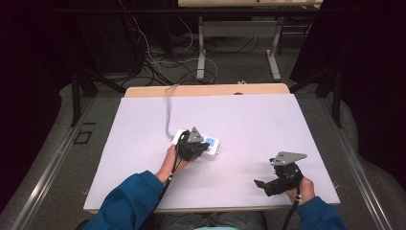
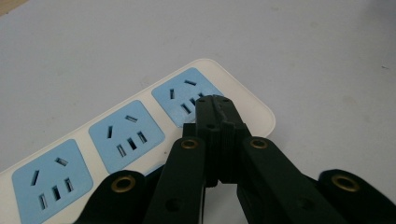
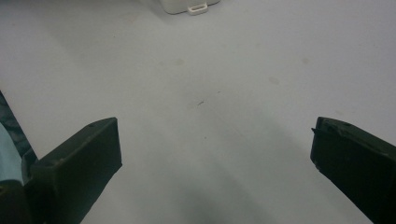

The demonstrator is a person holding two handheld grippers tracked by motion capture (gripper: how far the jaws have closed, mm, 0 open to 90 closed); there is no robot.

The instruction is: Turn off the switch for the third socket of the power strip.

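- The power strip point(image 2: 247, 105) is white, with three light-blue socket faces point(image 2: 126, 128) bearing dark slots
- Its cord point(image 1: 168, 112) is pale grey
- The left tool point(image 2: 215, 105) is black with brass-coloured rivets point(image 2: 189, 143)
- The right tool point(image 3: 212, 154) is black, and in the high view it carries a grey three-cornered plate point(image 1: 287, 157)
- The table point(image 1: 249, 120) has a pale lilac-white cover, with a light wood edge point(image 1: 206, 90) at the far side
- The person's sleeves point(image 1: 127, 201) are blue
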